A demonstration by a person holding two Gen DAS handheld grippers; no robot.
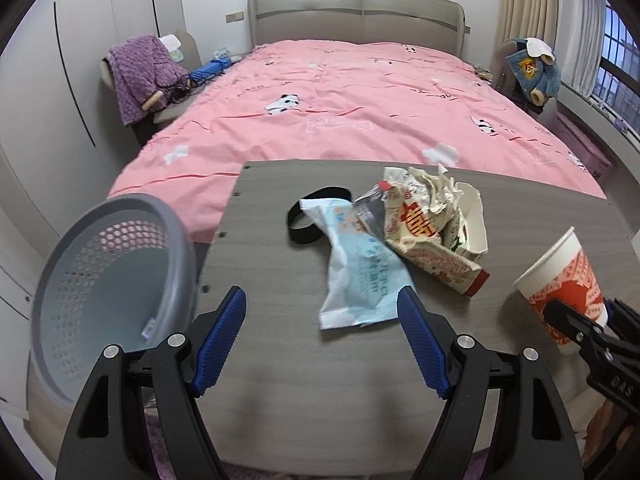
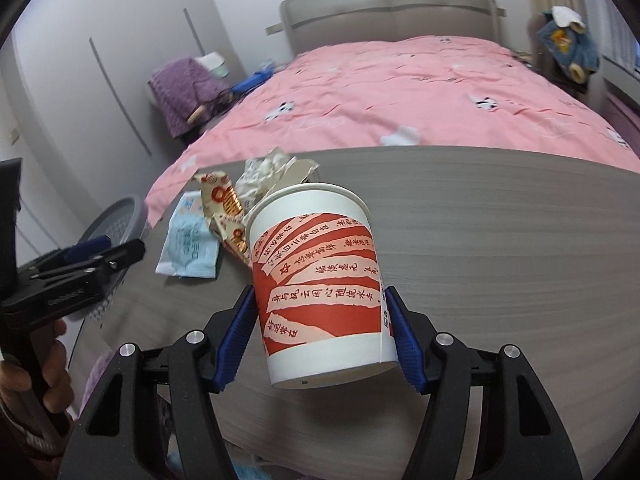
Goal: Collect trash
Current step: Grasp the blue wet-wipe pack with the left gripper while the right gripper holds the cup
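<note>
Tabletop: grey wood-grain tabletop [image 1: 304, 360] beneath both claws; a bed [image 1: 340, 92] with pink panda-print cover beyond.
Left claw: left claw [image 1: 322, 344] released, ribbed blue pads wide apart; crinkled pale-blue wrapper [image 1: 360, 280] just ahead, touching neither pad.
Right claw: right claw [image 2: 320, 336] grasping a tilted red-and-white paper cup [image 2: 320, 280], smooth and tapered.
Carton: torn carton [image 1: 436, 232] behind the wrapper.
Basket: perforated grey basket [image 1: 108, 276] left of the left claw.

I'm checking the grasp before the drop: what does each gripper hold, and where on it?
The right gripper holds the paper cup by its lower sides, one pad on each. The left gripper is open and holds nothing.
</note>
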